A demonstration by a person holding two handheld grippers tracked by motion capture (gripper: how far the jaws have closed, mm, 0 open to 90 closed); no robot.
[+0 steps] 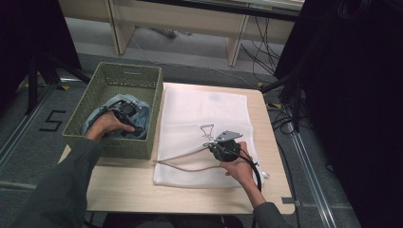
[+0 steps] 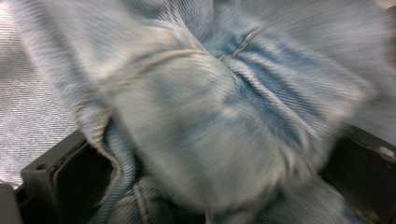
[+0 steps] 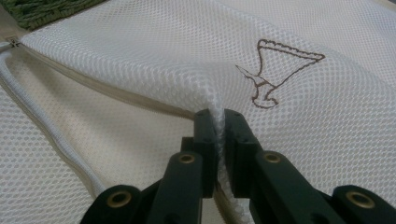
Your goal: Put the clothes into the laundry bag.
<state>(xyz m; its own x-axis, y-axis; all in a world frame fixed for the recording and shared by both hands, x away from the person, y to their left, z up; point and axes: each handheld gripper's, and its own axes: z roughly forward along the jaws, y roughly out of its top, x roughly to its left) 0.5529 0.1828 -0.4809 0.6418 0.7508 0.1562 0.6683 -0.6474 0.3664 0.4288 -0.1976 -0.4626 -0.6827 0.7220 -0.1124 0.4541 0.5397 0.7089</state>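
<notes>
High view: your left gripper is down inside the green basket, which stands at the bench's far left corner, and sits on the bundled denim garment there. From this view I cannot tell how its jaws stand. Your right gripper rests on the white mesh bag, which lies flat across the middle of the bench, just beside the basket; the gripper is near the bag's near edge.

Left gripper view: blurred denim bulges up between the two black jaws, which stand wide at the lower left and lower right corners. Whether they press on the cloth cannot be told.

Right gripper view: your jaws are together, clamped on a raised fold of mesh beside the bag's opening, near the brown printed mark.
</notes>
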